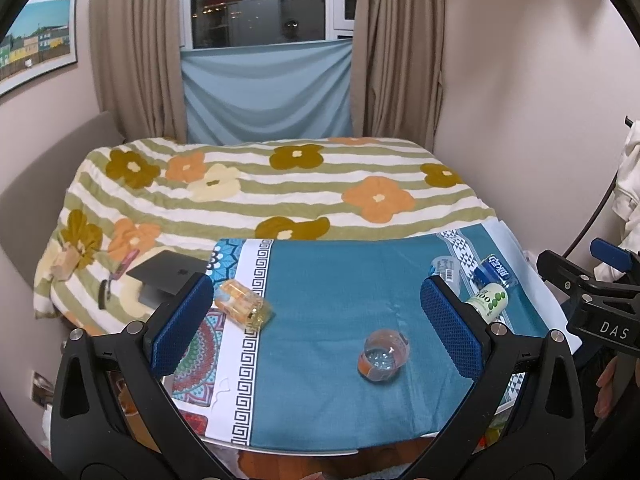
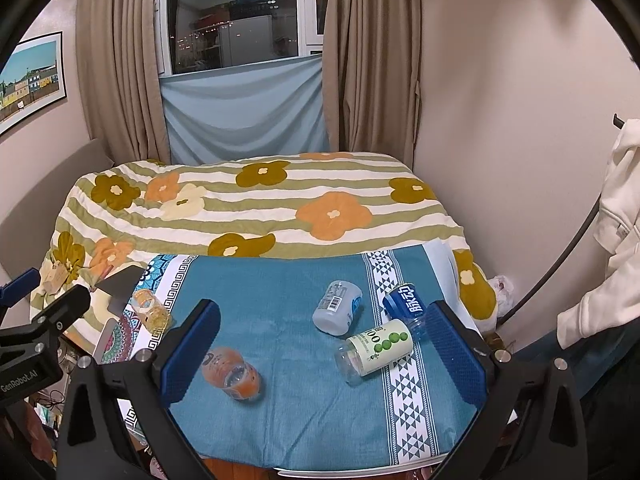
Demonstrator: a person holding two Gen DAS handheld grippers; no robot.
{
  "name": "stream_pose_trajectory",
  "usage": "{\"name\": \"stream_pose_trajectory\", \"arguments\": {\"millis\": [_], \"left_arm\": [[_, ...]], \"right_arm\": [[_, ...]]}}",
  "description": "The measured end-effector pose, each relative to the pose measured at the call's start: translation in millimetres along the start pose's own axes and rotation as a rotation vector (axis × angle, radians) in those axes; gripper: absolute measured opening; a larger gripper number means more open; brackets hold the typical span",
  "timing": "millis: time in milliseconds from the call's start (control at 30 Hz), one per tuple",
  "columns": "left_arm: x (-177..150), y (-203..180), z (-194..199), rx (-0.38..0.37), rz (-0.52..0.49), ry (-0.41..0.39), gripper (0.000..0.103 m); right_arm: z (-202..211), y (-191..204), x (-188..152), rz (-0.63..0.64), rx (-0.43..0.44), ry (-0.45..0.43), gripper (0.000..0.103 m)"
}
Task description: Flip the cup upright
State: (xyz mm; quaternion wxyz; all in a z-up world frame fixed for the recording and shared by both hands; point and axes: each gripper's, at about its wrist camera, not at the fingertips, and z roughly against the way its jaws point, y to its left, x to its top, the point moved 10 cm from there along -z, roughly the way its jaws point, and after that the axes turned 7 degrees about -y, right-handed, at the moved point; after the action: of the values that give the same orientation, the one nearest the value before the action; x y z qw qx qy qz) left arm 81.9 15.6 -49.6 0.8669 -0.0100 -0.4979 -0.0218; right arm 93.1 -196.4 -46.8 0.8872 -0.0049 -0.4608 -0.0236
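Observation:
Several clear plastic cups lie on their sides on the teal cloth. An orange-labelled cup (image 1: 383, 355) (image 2: 233, 373) lies nearest, its opening toward me. A yellow cup (image 1: 243, 304) (image 2: 153, 310) lies at the left edge. A grey-labelled cup (image 2: 337, 307), a blue-labelled cup (image 2: 407, 305) and a green-dotted cup (image 2: 376, 349) lie at the right. My left gripper (image 1: 318, 328) is open and empty, above and before the orange cup. My right gripper (image 2: 324, 354) is open and empty, above the cloth between the orange and green-dotted cups.
The teal cloth (image 1: 328, 280) covers a small table set against a bed with a flowered blanket (image 1: 256, 188). A dark laptop (image 1: 166, 276) lies on the bed at left. A wall stands on the right, with white clothing (image 2: 616, 216) hanging there.

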Motion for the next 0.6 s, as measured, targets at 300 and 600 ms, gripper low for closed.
{"name": "stream_pose_trajectory", "arguments": {"millis": [300,600], "left_arm": [[-0.5,-1.7,-0.5,-0.001,0.004,0.0,0.103],[-0.9,-1.1,0.9,0.0,0.005,-0.004,0.103]], "right_arm": [[0.6,0.2,-0.4,0.002,0.0,-0.002,0.102],[0.6,1.4,0.4,0.0,0.0,-0.005,0.102]]}}
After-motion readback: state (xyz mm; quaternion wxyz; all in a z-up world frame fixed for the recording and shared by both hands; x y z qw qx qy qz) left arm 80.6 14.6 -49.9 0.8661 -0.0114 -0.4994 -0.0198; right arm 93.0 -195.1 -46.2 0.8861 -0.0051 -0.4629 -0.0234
